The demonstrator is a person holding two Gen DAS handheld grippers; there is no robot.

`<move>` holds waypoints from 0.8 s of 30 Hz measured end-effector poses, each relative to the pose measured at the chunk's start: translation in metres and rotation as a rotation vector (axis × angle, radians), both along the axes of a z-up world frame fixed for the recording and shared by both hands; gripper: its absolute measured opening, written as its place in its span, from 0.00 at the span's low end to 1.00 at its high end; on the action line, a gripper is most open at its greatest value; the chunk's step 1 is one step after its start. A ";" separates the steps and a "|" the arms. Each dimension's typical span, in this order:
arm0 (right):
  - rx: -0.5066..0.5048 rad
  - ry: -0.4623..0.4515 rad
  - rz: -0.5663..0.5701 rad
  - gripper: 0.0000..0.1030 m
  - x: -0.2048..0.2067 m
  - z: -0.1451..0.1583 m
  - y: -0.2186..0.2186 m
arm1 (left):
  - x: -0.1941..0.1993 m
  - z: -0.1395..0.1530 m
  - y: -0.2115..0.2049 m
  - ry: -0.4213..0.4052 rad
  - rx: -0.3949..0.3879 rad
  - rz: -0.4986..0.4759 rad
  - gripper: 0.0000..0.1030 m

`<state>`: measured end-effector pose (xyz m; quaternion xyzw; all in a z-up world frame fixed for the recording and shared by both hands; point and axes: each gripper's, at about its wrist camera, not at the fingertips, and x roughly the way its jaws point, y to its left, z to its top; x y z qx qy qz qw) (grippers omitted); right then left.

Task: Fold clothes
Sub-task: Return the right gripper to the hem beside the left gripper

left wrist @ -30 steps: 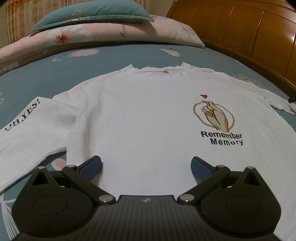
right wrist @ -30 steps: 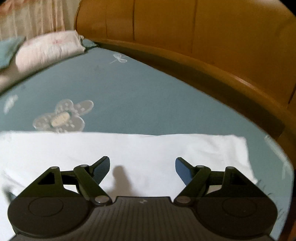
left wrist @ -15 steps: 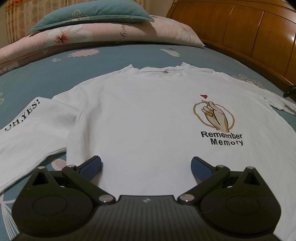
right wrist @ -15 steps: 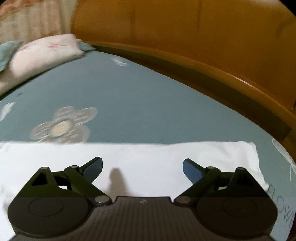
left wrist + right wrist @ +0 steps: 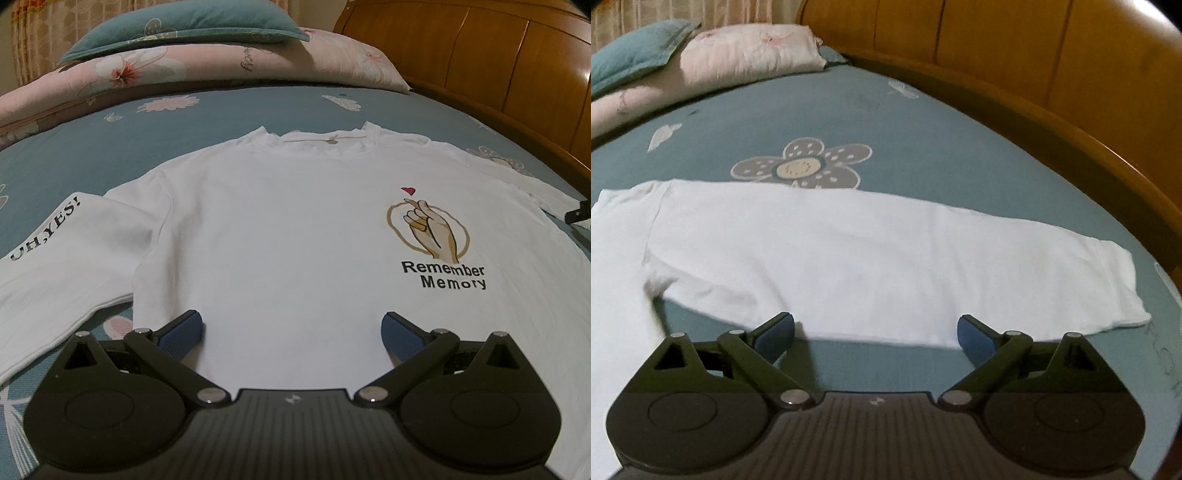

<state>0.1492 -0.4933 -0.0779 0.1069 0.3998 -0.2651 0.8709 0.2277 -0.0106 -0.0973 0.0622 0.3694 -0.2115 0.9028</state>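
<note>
A white long-sleeved shirt point(image 5: 295, 236) lies flat, front up, on a blue floral bed; a hand-and-heart print with "Remember Memory" is on its chest. Its left sleeve point(image 5: 62, 266) bears the words "OH,YES!". My left gripper point(image 5: 291, 328) stands open over the shirt's lower body, with nothing between its fingers. In the right wrist view the shirt's other sleeve point(image 5: 886, 258) stretches out to the right, cuff near the bed's edge. My right gripper point(image 5: 875, 332) is open just in front of that sleeve's near edge, holding nothing. A small dark part of it point(image 5: 580, 214) shows at the left wrist view's right edge.
Pink floral and teal pillows point(image 5: 184, 48) are stacked at the head of the bed. A wooden headboard point(image 5: 498, 66) and bed rail point(image 5: 1071, 147) run along the right side, close to the sleeve's cuff. Blue sheet point(image 5: 886, 122) lies beyond the sleeve.
The right gripper drew back toward me off the sleeve and its jaws widened; the whole sleeve and armpit now show. The left gripper and the shirt body stayed still.
</note>
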 end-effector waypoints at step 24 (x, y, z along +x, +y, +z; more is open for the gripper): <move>0.040 -0.074 0.160 0.94 -0.002 0.082 0.080 | 0.000 0.001 0.000 0.012 0.009 0.008 0.99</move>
